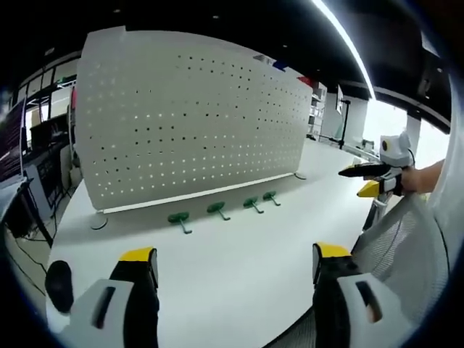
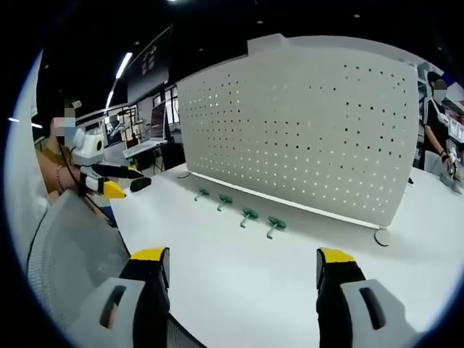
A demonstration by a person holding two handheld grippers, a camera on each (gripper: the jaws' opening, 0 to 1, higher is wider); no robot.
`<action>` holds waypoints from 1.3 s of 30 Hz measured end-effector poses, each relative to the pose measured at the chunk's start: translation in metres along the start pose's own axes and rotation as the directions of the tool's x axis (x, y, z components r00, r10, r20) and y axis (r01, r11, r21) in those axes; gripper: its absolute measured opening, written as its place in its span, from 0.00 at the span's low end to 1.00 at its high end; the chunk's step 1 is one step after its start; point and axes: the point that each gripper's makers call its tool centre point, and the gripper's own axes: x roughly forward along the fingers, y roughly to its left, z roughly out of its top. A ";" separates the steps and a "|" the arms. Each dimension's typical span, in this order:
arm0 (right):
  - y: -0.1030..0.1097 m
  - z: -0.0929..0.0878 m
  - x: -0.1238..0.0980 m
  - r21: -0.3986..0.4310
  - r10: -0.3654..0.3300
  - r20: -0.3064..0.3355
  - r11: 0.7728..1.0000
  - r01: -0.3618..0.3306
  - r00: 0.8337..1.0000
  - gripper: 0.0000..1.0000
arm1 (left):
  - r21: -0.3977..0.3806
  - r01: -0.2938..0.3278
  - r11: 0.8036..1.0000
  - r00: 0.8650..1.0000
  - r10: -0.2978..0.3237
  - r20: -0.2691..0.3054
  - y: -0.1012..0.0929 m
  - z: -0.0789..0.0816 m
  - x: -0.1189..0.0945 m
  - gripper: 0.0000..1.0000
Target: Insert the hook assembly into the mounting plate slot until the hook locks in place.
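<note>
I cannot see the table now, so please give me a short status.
Both grippers open, holding nothing. Four green hooks lying on table before pegboard, none mounted. Path clear.

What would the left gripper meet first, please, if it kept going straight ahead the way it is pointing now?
Probably the bare white table, then the row of green hooks, and behind them the upright pegboard. The left gripper is open and empty; depth is hard to judge.
</note>
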 end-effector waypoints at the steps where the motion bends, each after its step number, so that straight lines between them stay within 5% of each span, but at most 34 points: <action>1: 0.000 0.001 0.000 0.000 0.000 0.001 1.000 0.000 1.000 0.80 | 0.002 0.005 1.000 1.000 -0.005 -0.004 0.003 0.001 0.001 0.90; 21: 0.003 0.008 0.005 -0.009 0.016 0.011 1.000 -0.016 1.000 0.80 | 0.139 0.129 0.982 0.988 -0.114 -0.107 0.017 0.008 0.031 0.89; 39: 0.005 0.007 0.005 -0.015 0.027 0.004 1.000 -0.027 1.000 0.79 | 0.295 0.257 0.920 0.950 -0.184 -0.252 0.032 0.010 0.058 0.89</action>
